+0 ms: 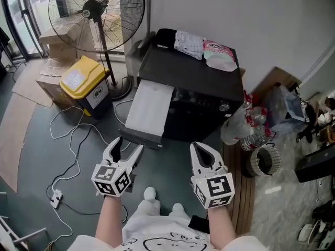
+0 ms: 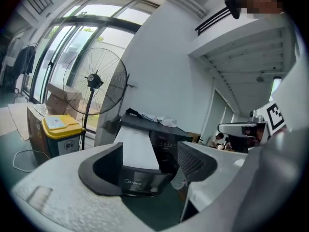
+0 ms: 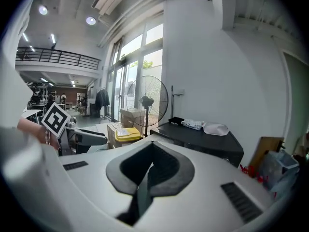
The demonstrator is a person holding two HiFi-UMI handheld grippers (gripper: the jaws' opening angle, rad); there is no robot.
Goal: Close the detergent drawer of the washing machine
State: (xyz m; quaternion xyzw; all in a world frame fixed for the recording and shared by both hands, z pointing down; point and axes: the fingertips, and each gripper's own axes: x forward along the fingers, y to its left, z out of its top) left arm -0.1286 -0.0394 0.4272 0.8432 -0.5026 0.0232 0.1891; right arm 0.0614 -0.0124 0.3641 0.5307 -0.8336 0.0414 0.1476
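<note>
The black washing machine (image 1: pixel 193 77) stands against the wall, and its long white detergent drawer (image 1: pixel 150 107) is pulled far out toward me, its dark front panel (image 1: pixel 140 138) nearest. My left gripper (image 1: pixel 128 146) hovers open just in front of that panel, not touching it. In the left gripper view the drawer (image 2: pixel 137 151) shows between the spread fingers of the left gripper (image 2: pixel 149 151). My right gripper (image 1: pixel 199 146) is shut on nothing, in front of the machine's right half. The right gripper view shows the right gripper (image 3: pixel 153 146) closed, with the machine (image 3: pixel 207 141) beyond.
A standing fan (image 1: pixel 99 9), a yellow-lidded bin (image 1: pixel 84 78) and cardboard boxes (image 1: pixel 55 35) stand at the left. White cables and a power strip (image 1: pixel 56 196) lie on the floor. Folded cloth (image 1: pixel 189 43) and a bag (image 1: pixel 220 55) rest on the machine. Bottles (image 1: pixel 246 127) and clutter crowd the right.
</note>
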